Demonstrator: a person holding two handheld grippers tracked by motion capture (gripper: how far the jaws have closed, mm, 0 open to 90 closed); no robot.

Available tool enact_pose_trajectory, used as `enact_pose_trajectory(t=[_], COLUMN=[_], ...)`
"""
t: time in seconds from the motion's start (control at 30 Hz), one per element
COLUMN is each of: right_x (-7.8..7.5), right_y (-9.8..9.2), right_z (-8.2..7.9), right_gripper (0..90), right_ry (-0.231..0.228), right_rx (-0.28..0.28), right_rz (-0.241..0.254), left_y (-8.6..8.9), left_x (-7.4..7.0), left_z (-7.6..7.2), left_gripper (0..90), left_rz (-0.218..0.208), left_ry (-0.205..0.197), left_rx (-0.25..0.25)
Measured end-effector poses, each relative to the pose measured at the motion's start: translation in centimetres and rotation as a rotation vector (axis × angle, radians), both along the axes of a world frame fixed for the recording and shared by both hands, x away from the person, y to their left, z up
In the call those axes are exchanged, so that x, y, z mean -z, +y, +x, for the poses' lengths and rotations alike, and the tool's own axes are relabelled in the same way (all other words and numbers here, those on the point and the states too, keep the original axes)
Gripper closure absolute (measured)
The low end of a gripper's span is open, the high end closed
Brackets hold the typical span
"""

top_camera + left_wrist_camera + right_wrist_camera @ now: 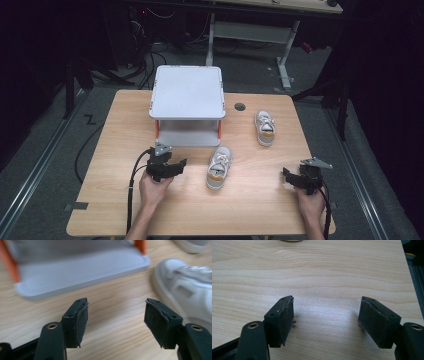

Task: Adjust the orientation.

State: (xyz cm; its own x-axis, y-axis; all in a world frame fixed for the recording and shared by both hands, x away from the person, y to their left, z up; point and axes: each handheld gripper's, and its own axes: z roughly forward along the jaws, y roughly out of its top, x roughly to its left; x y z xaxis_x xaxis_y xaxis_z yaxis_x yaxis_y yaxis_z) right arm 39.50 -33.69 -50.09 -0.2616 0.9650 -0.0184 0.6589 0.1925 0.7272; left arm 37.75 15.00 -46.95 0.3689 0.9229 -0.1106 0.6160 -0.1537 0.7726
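A small white and grey shoe (219, 167) with an orange patch lies on the wooden table (250, 210), toe toward me. A second, matching shoe (264, 127) lies farther back on the right. My left gripper (176, 164) hovers just left of the near shoe, jaws open and empty. In the left gripper view that gripper (116, 307) has bare wood between its pads, with the near shoe (185, 282) off to the right. My right gripper (286, 176) rests near the table's right front, and its own view shows it (327, 307) open over bare wood.
A white two-tier shelf (187, 92) with orange posts stands at the back middle of the table; its lower tray (80, 267) lies just ahead of the left gripper. A round dark hole (240, 106) sits in the tabletop behind the far shoe. Cables trail from both grippers.
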Motion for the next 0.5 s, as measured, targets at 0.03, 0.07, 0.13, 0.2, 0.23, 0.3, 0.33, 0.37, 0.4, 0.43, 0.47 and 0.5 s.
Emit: enact_pose_trajectory(t=[0.03,0.07,0.13,0.2,0.23,0.3,0.33,0.37,0.4,0.43,0.47,0.5], right_x=[0.0,0.0,0.0,0.0,0.0,0.0,0.0,0.0,0.0,0.0,0.0,0.0], right_y=[0.0,0.0,0.0,0.0,0.0,0.0,0.0,0.0,0.0,0.1,0.1,0.1], right_z=[0.0,0.0,0.0,0.0,0.0,0.0,0.0,0.0,0.0,0.1,0.1,0.1], right_gripper=[28.3,28.3,28.3,28.3,28.3,28.3,28.3,28.5,28.5,28.6,28.6,28.7], right_ry=[0.0,0.0,0.0,0.0,0.0,0.0,0.0,-0.001,-0.002,-0.003,-0.002,-0.002], right_rx=[0.0,0.001,0.001,0.001,0.001,0.001,0.001,-0.002,-0.003,-0.004,-0.006,-0.007], right_rz=[0.0,0.0,0.0,-0.001,-0.001,-0.001,-0.001,-0.003,-0.002,-0.004,-0.003,-0.002], left_y=[0.3,0.3,0.9,1.3,1.4,1.7,1.7,1.9,2.0,2.0,2.3,2.4], left_x=[0.1,0.1,0.3,0.6,0.8,1.1,1.1,1.4,1.6,1.6,2.0,2.3], left_z=[0.1,0.1,0.2,0.5,0.6,0.9,0.9,1.1,1.2,1.2,1.2,1.3], left_gripper=[35.5,35.5,35.5,35.5,35.5,35.4,35.4,35.3,35.1,35.1,35.1,35.1], left_rz=[0.014,0.014,0.04,0.054,0.065,0.084,0.084,0.095,0.093,0.093,0.089,0.092], left_ry=[-0.003,-0.003,-0.002,0.001,0.007,0.018,0.018,0.032,0.037,0.037,0.043,0.049], left_rx=[-0.007,-0.007,-0.03,-0.04,-0.046,-0.057,-0.057,-0.063,-0.067,-0.067,-0.079,-0.084])
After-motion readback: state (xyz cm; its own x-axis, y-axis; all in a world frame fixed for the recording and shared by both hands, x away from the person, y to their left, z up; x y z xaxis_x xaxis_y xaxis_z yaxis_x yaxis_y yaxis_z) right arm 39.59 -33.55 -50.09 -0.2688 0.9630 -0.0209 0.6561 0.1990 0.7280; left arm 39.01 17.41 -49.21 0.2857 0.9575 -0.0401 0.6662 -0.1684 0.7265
